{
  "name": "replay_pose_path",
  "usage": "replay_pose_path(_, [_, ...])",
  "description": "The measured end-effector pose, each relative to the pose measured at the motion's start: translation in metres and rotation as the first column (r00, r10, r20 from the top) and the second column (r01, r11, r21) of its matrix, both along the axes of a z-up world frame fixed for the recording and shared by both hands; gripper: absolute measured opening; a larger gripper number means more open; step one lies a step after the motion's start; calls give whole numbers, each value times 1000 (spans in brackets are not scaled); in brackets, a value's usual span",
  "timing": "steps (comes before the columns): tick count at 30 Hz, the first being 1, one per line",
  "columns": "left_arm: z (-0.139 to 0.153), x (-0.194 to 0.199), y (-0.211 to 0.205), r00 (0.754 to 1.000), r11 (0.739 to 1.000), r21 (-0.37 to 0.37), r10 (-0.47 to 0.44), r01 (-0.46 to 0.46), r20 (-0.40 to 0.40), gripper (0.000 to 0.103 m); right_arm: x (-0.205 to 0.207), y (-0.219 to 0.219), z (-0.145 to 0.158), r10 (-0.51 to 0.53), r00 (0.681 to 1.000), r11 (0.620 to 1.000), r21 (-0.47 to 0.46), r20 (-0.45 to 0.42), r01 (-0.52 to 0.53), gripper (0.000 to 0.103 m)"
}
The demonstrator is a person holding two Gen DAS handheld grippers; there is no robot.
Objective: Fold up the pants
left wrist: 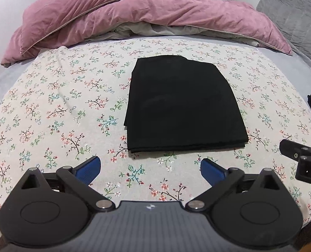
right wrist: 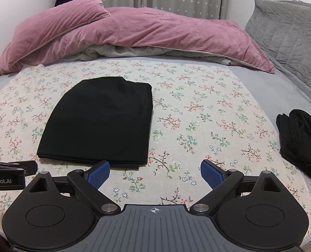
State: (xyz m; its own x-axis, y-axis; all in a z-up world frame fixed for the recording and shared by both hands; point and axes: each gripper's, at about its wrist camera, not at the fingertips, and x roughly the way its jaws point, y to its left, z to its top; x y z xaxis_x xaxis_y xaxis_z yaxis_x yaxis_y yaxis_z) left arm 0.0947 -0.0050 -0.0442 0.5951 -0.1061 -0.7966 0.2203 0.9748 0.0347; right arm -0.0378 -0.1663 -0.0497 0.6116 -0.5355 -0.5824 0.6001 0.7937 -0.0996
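Black pants (left wrist: 182, 105) lie folded into a flat rectangle on the floral sheet (left wrist: 61, 105); they also show in the right wrist view (right wrist: 101, 121). My left gripper (left wrist: 150, 171) is open and empty, hovering just short of the near edge of the pants. My right gripper (right wrist: 155, 173) is open and empty, near the front right corner of the pants, its left fingertip (right wrist: 98, 172) at their edge. Each gripper's side shows in the other's view: the right one (left wrist: 302, 159) and the left one (right wrist: 8, 174).
A pink duvet (left wrist: 134, 16) and pillow are heaped along the far side. A grey quilted pillow (right wrist: 287, 35) sits at the far right. A pile of black clothes (right wrist: 300, 140) lies at the right edge of the sheet. Curtains hang behind.
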Motion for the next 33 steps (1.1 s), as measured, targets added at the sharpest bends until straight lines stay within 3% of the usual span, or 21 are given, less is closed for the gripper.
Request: replay_pose_path(33, [1, -5, 3, 1000, 1000, -27, 8, -9, -13, 103, 4, 9, -7, 35, 999, 999, 20, -12, -35, 97])
